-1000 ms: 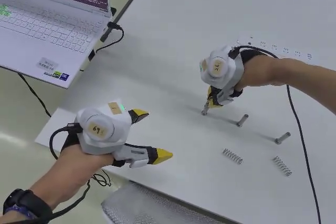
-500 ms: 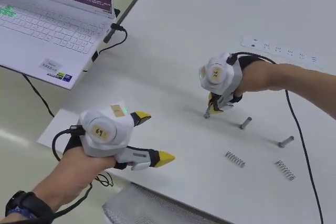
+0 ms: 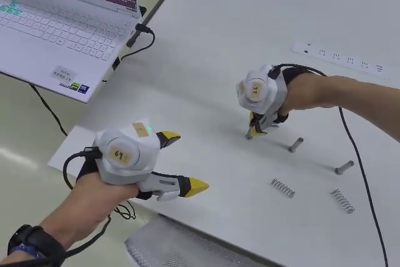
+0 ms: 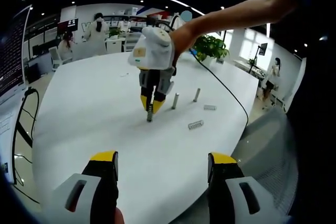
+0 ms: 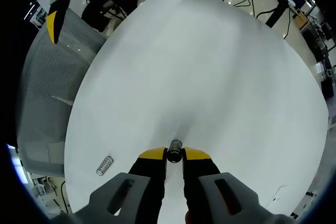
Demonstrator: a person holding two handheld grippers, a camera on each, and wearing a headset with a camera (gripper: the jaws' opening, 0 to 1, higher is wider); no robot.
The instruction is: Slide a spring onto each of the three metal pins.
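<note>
Three short metal pins stand in a row on the white table [image 3: 206,60]: the left pin [image 3: 249,136], the middle pin [image 3: 295,145] and the right pin [image 3: 344,167]. My right gripper [image 3: 252,132] points down over the left pin, shut on a spring [image 4: 149,110] that sits around the pin's top [image 5: 175,147]. Two loose springs [image 3: 282,187] [image 3: 342,200] lie in front of the other pins. Near the front edge, my left gripper [image 3: 182,161] hovers open and holds nothing [image 4: 164,158].
An open laptop [image 3: 56,23] sits at the far left, with a black cable [image 3: 140,29] plugged into it. A white power strip [image 3: 340,57] lies at the back right. A grey mesh chair [image 5: 58,77] stands below the table's front edge.
The head view has drifted a little. My right gripper stays over the left pin, perhaps slightly lower. The left gripper has held its place.
</note>
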